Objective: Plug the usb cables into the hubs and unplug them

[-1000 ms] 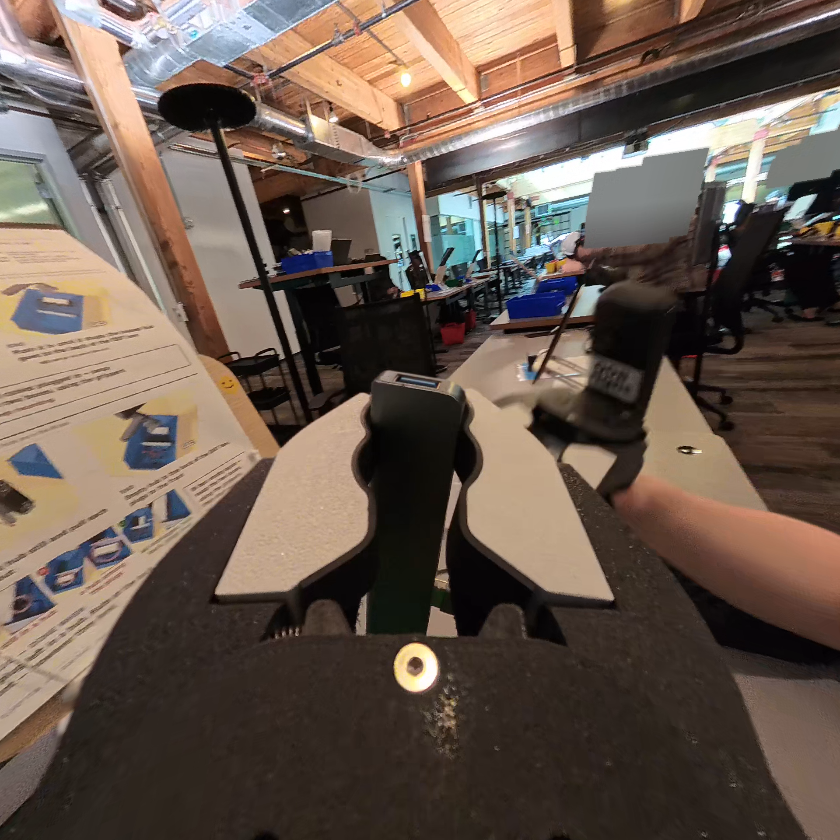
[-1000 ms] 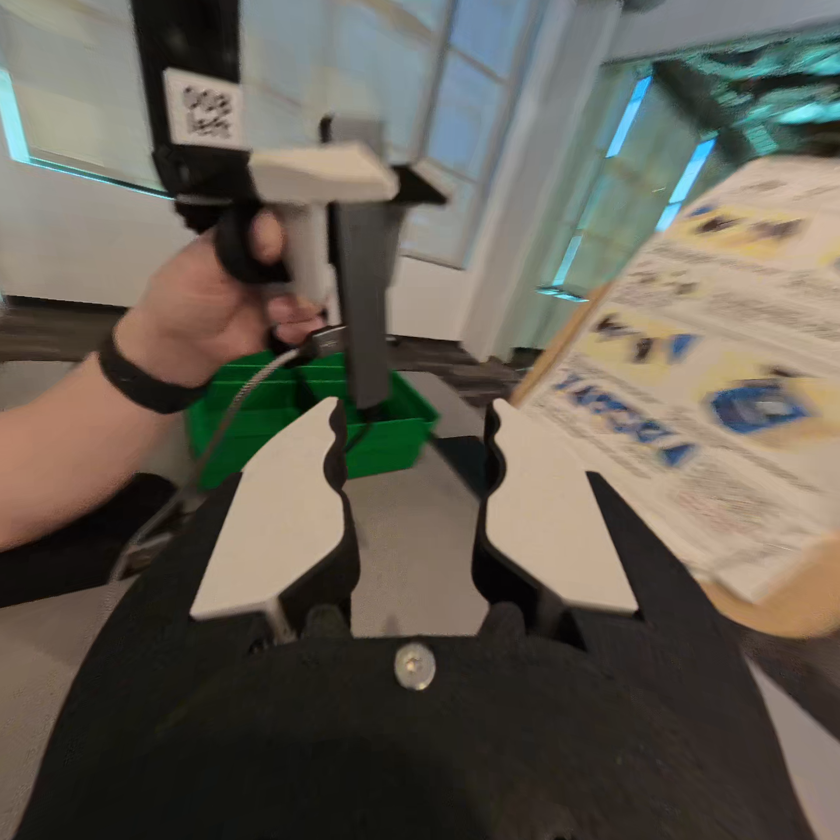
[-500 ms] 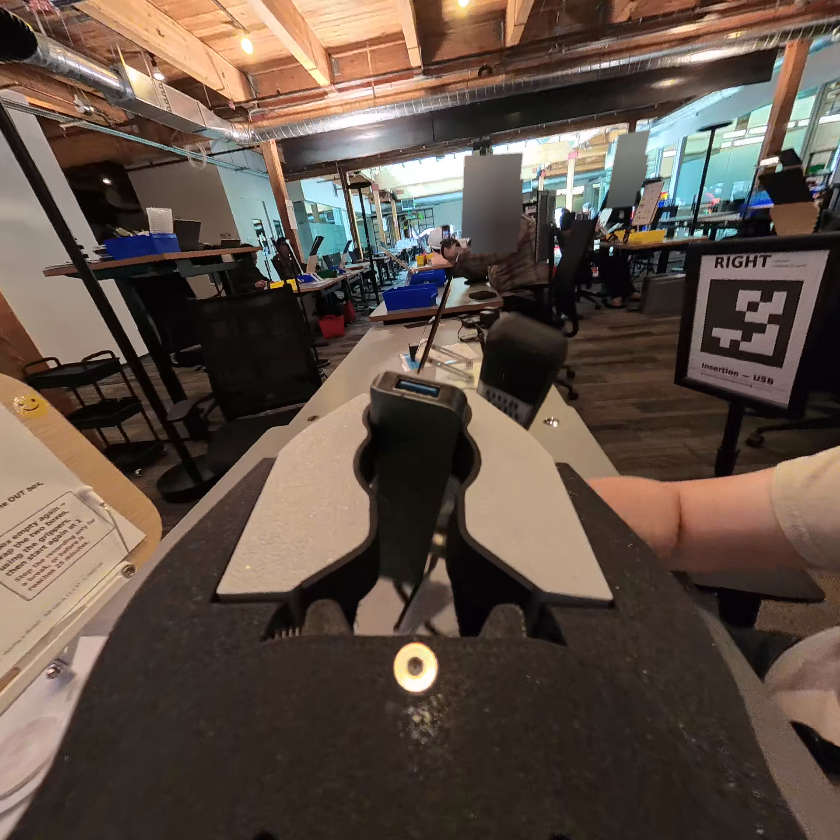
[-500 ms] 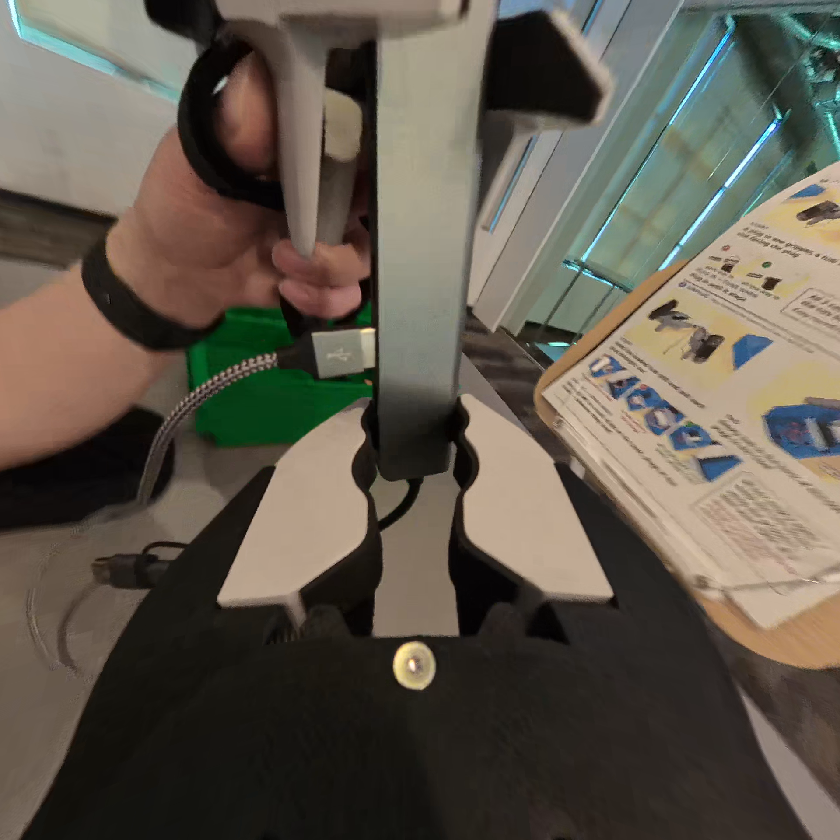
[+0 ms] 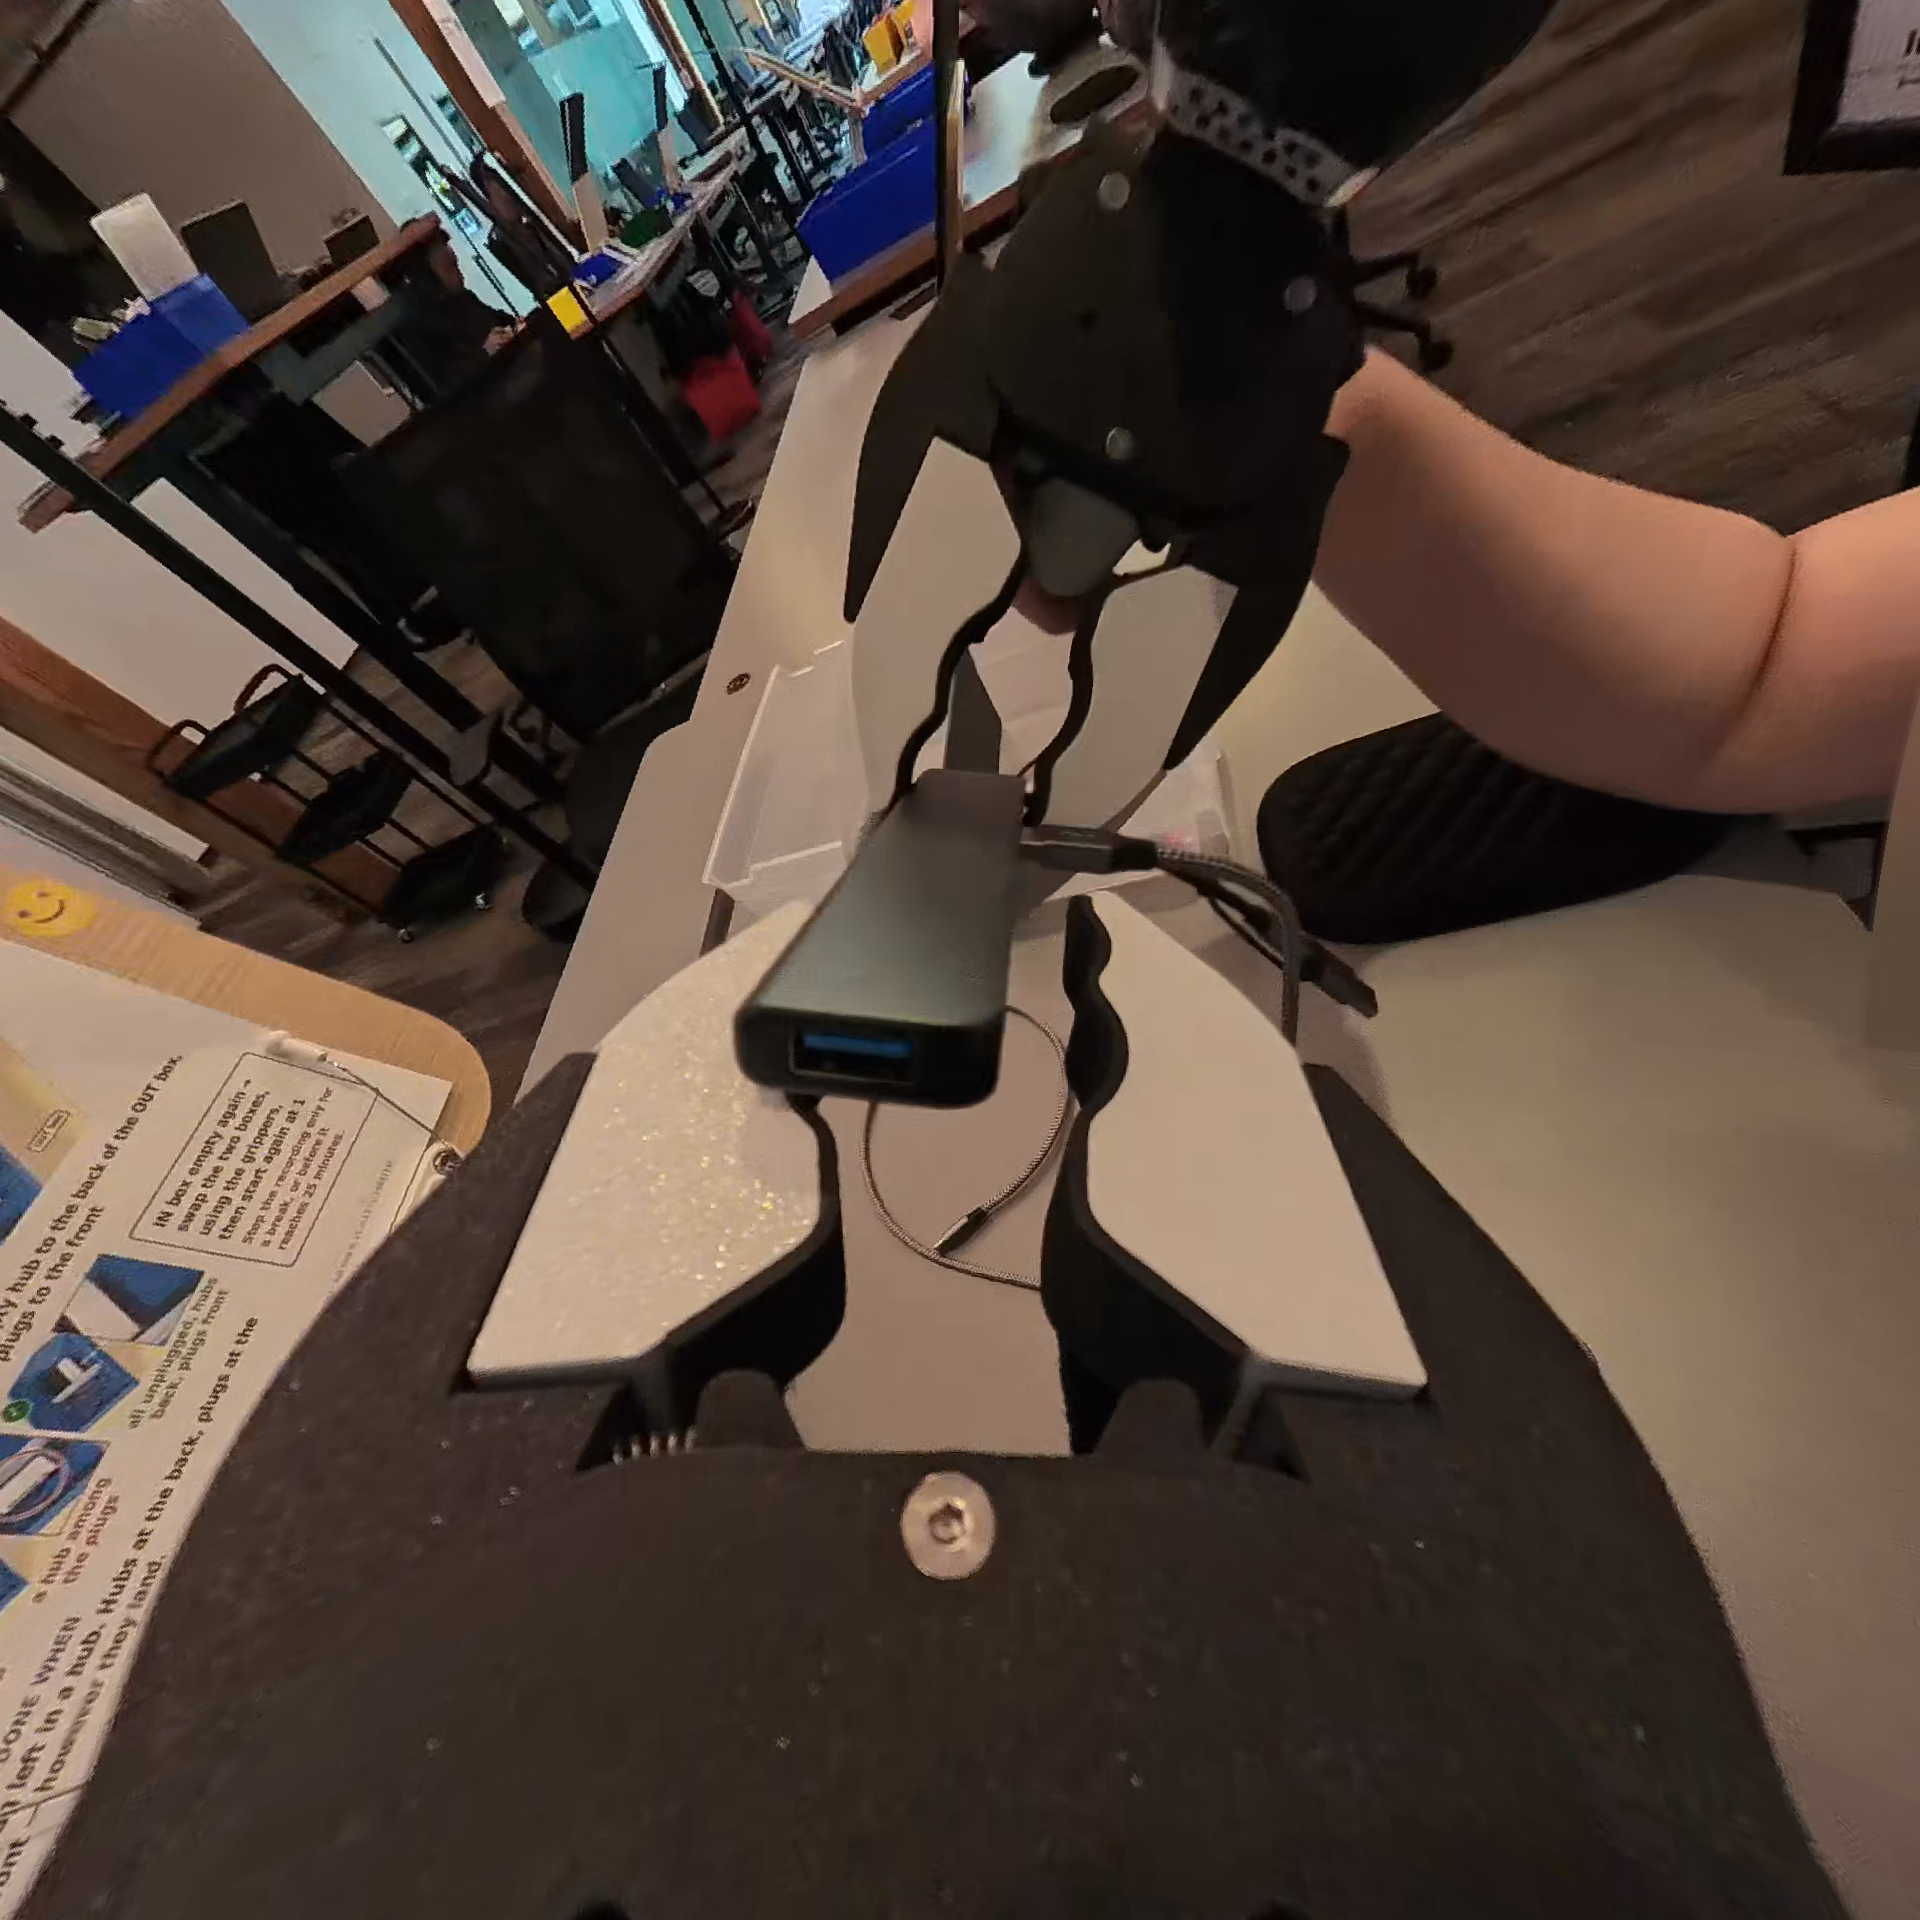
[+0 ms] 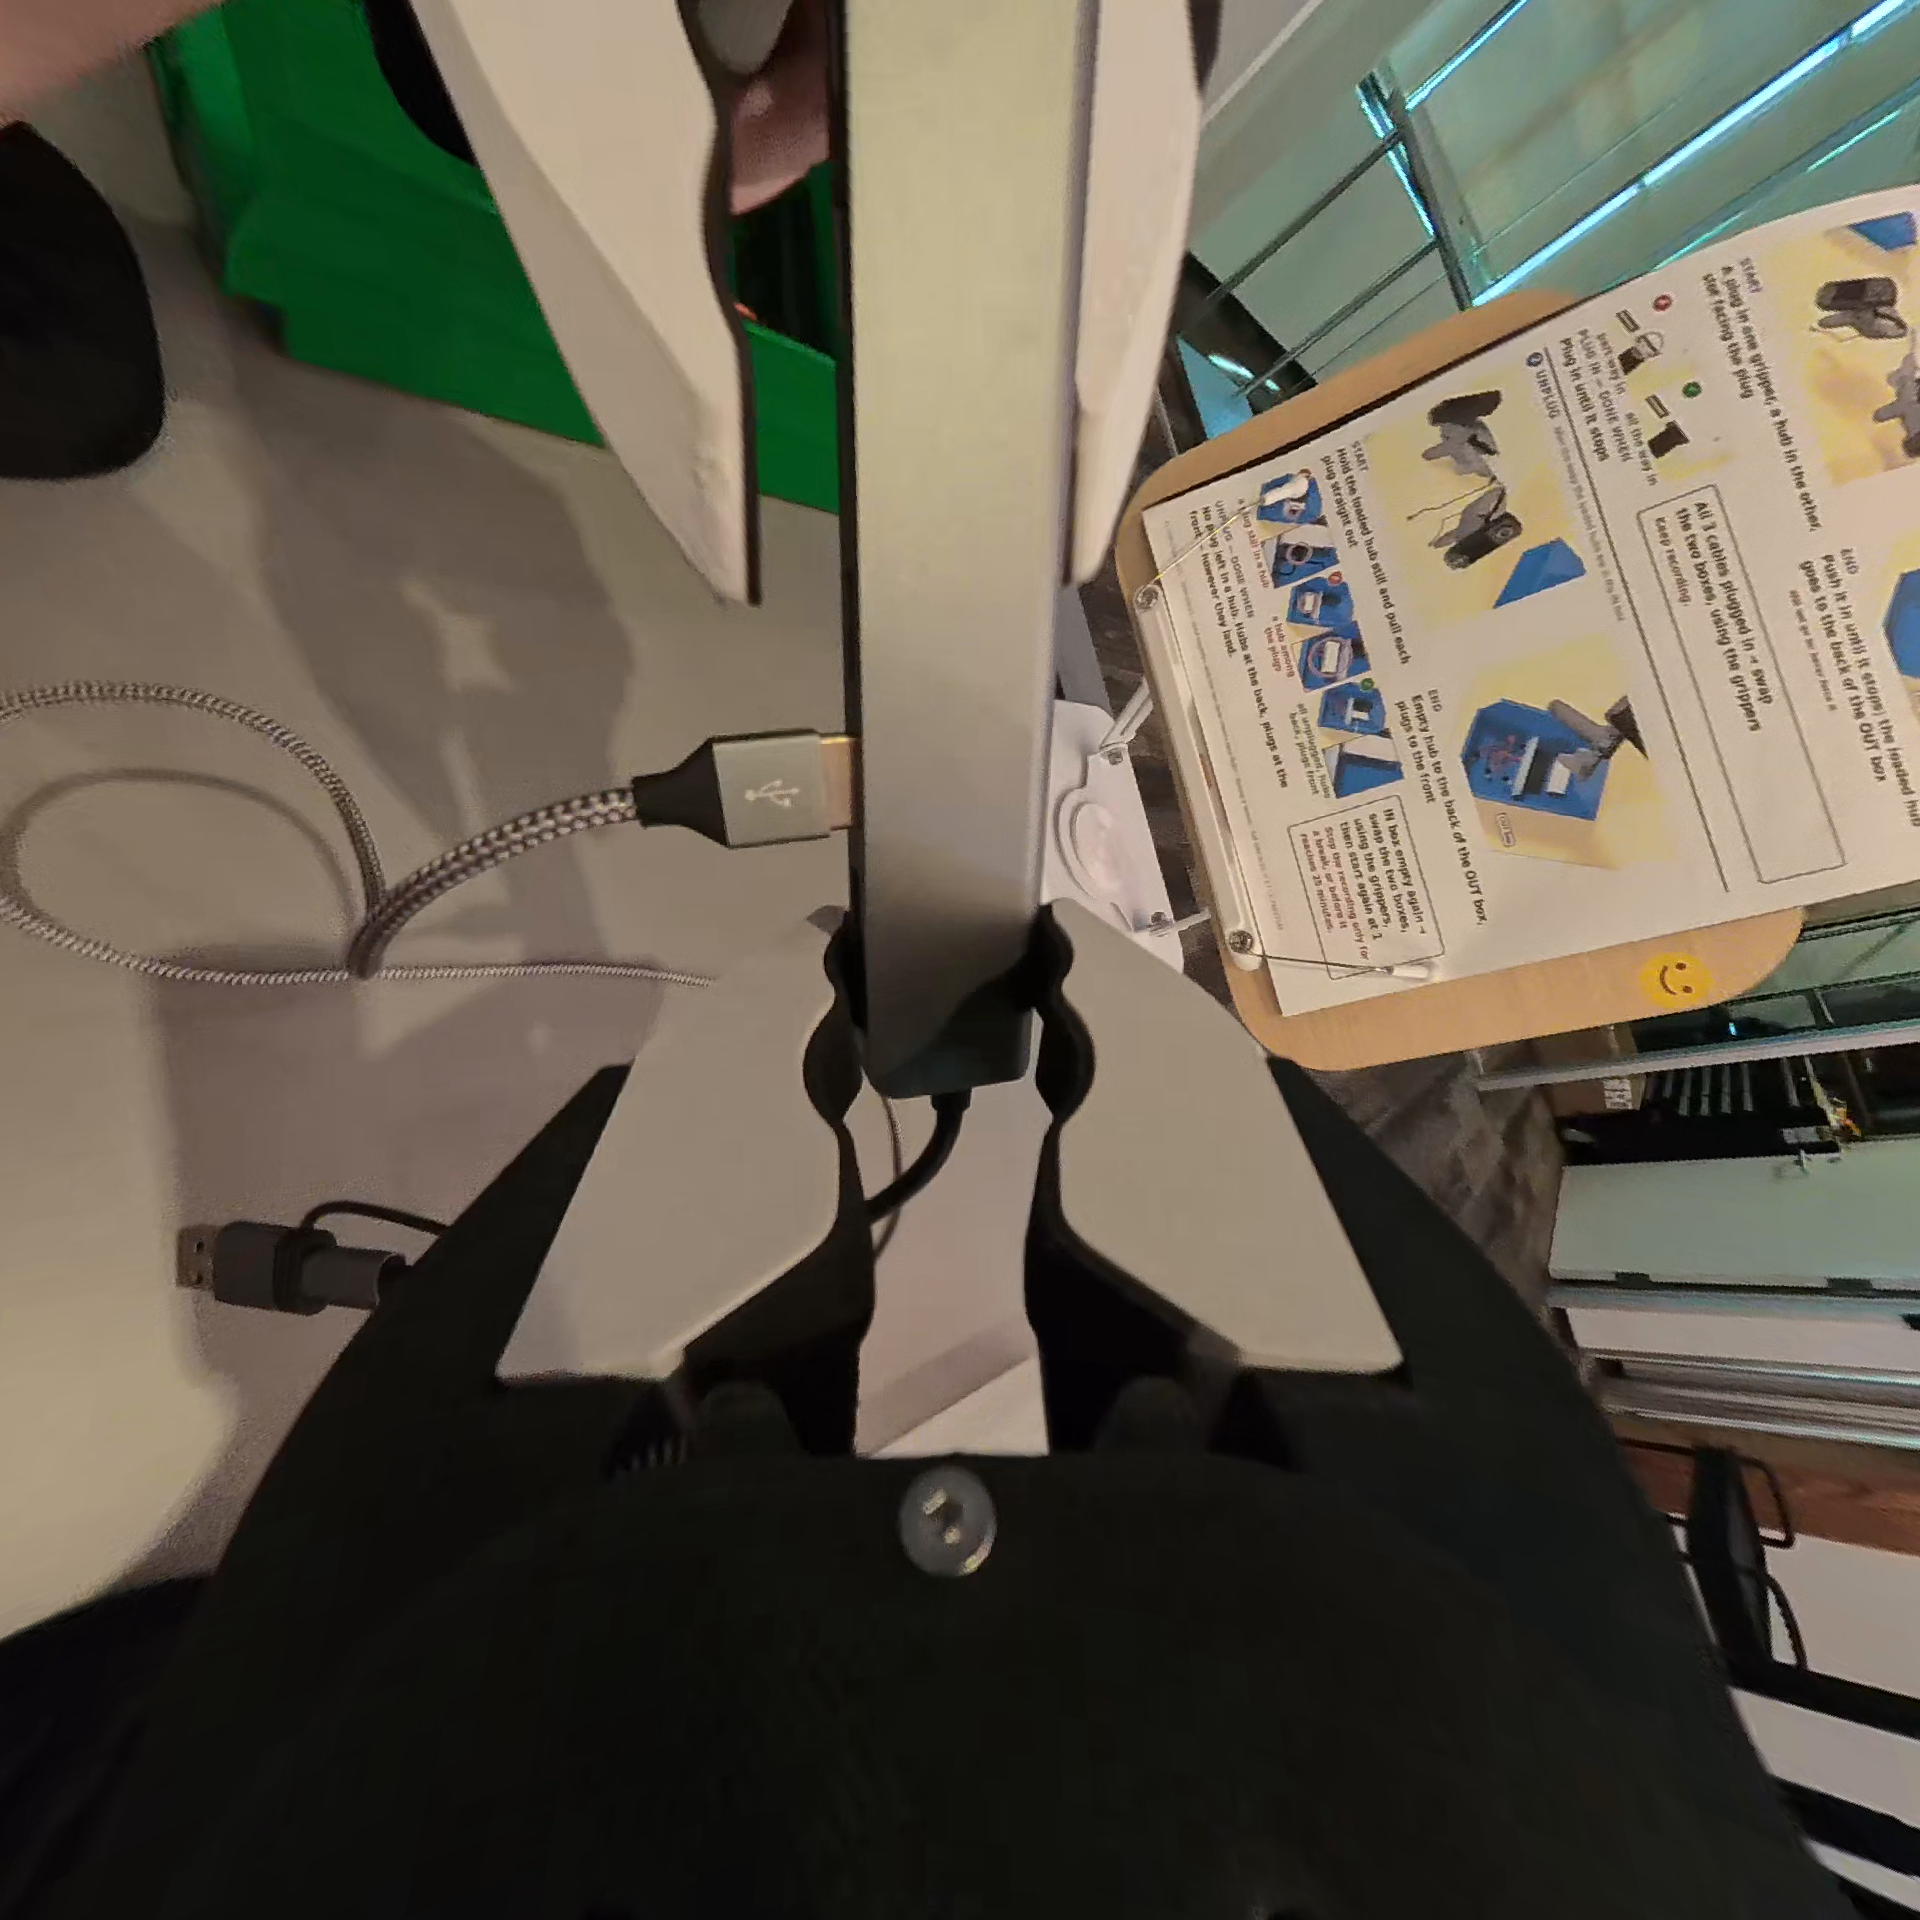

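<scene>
A dark grey USB hub (image 5: 914, 914) stretches between the two grippers, its blue end port facing the left wrist camera. My right gripper (image 6: 945, 987) is shut on the hub's (image 6: 956, 520) cable end; it also shows in the left wrist view (image 5: 971, 779). My left gripper (image 5: 935, 935) is open: the hub's free end hangs over one finger (image 5: 675, 1143), with a gap to the other. In the right wrist view the left gripper (image 6: 914, 571) flanks the hub without clamping it. A silver USB plug (image 6: 769, 790) on a braided cable (image 6: 260, 748) sits in the hub's side port.
A green bin (image 6: 343, 260) stands behind the left gripper. An instruction sheet on a wooden board (image 6: 1558, 623) stands beside the table (image 6: 416, 571). A clear tray (image 5: 790, 769) lies beyond the hub. A loose dark connector (image 6: 270, 1262) and a thin cable (image 5: 966, 1226) lie on the table. My hands' fingertips stand some 6 cm from each other.
My right gripper closed on the hub's cable end. My left gripper then opened and let go of the hub. Both views swung down toward the table.
</scene>
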